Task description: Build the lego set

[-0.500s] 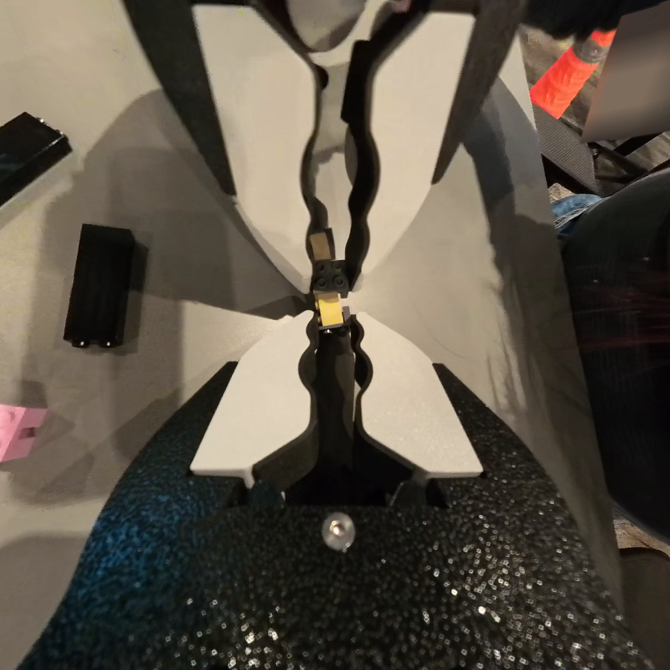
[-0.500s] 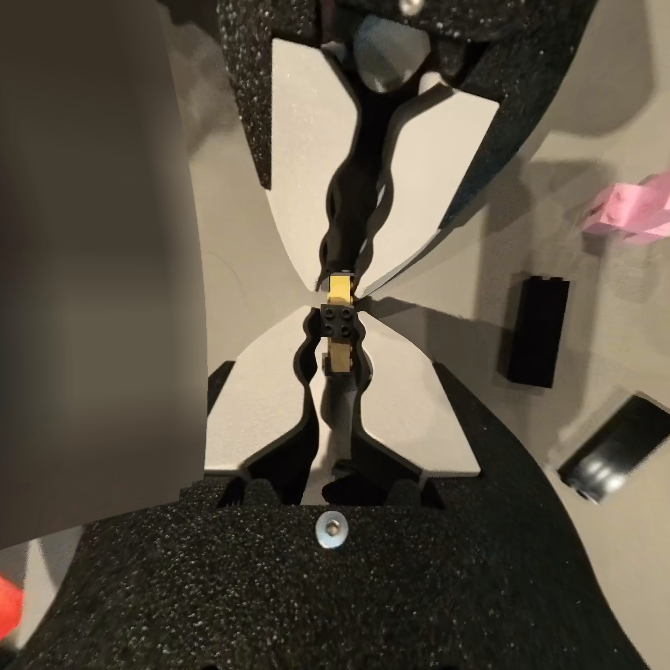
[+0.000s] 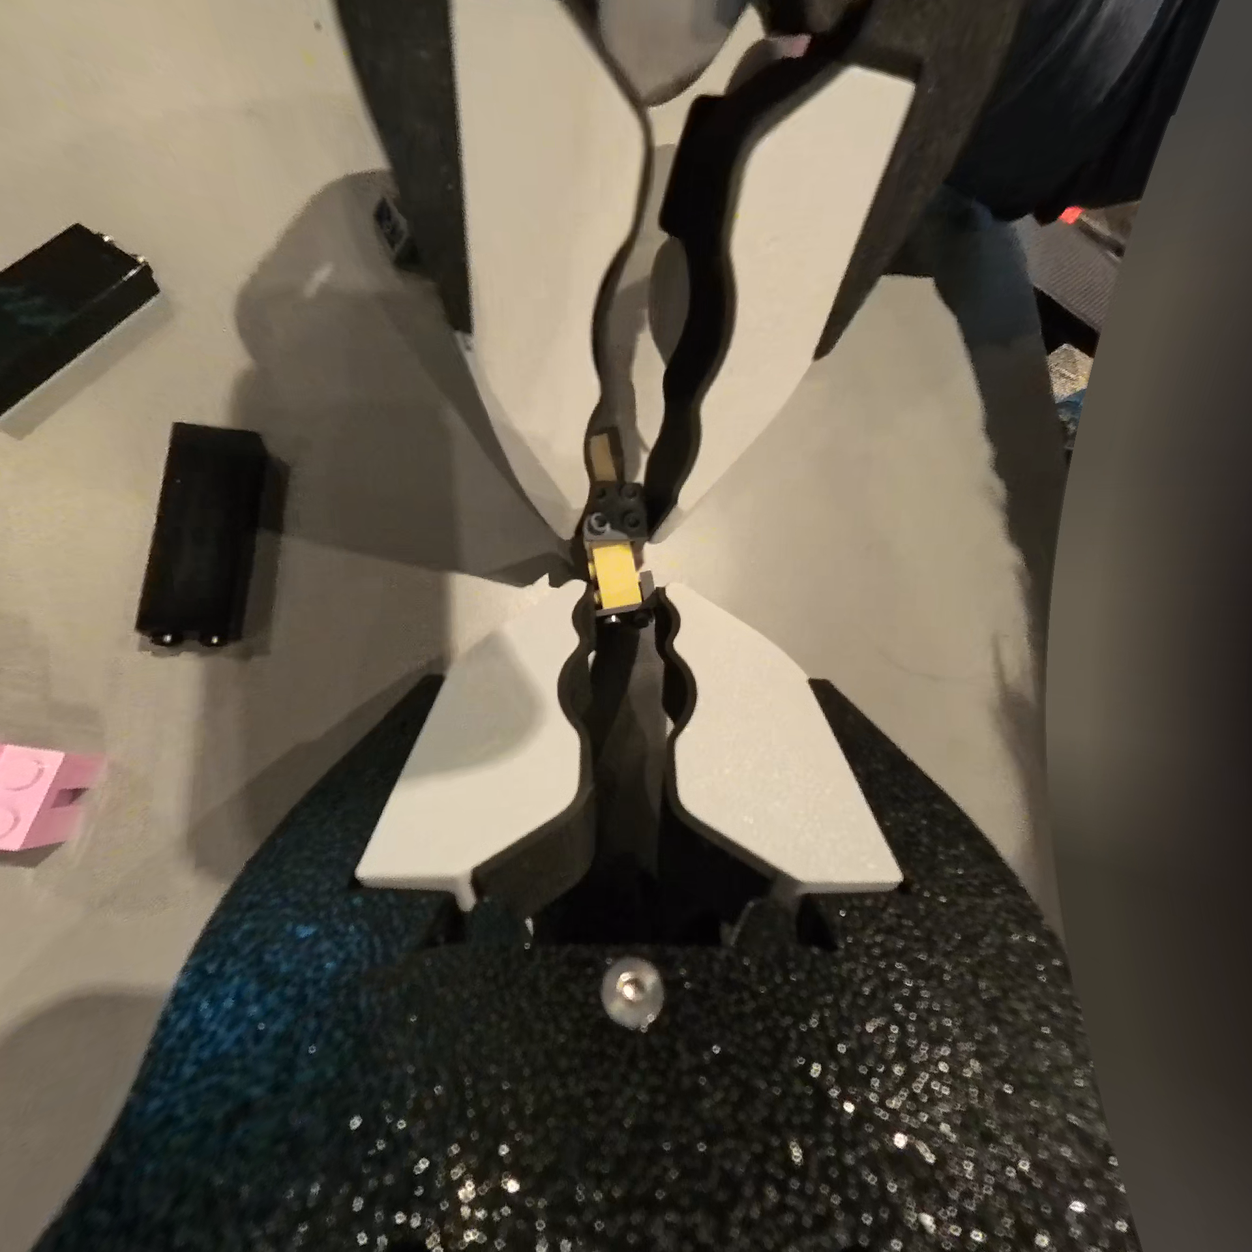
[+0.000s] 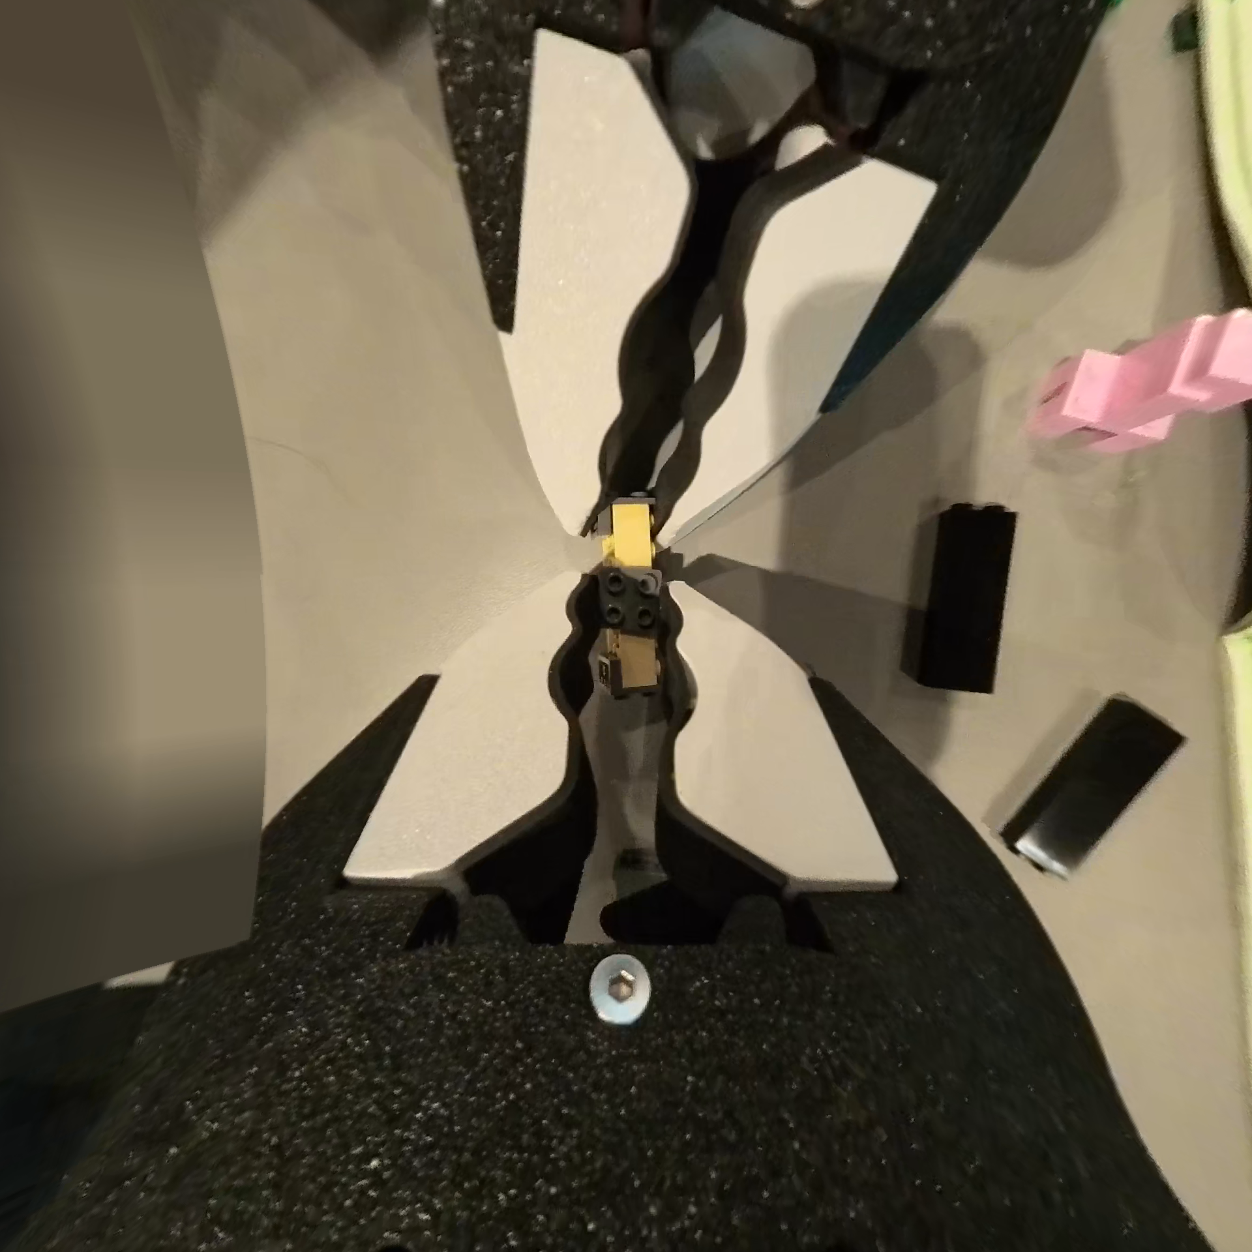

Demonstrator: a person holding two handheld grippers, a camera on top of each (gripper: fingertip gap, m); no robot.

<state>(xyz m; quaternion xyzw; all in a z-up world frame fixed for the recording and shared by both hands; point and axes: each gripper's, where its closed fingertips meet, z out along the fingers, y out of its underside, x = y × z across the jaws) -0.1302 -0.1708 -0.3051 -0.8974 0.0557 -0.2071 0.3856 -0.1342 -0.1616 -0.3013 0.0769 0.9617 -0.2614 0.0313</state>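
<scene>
The two grippers met tip to tip over a pale grey table [image 3: 203, 135], each facing the other. The left gripper [image 3: 618, 596] had its jaws pressed together on a small yellow piece [image 3: 615, 576], which stuck out just past its fingertips. The right gripper [image 4: 630, 596] was clamped on a dark grey studded plate [image 4: 629, 596] showing four studs; a second yellow piece [image 4: 637, 667] hung from that plate, back between the right gripper's fingers. The yellow piece in the left gripper touched the near edge of the studded plate, so both subassemblies sat end to end in the gap between the two sets of fingertips.

Three loose parts lay on the table, all off to the left gripper's left side and the right gripper's right. One tall black brick [image 3: 203, 535] lay on its side, nearest the fingertips. One flat glossy black tile [image 3: 61, 311] rested just beyond it, tilted at an angle. One pink brick assembly [image 3: 34, 806] sat apart from both, partly cut off by the edge of the left wrist view. In the right wrist view, something pale green [image 4: 1226, 203] showed at the far right edge, too cropped to identify.
</scene>
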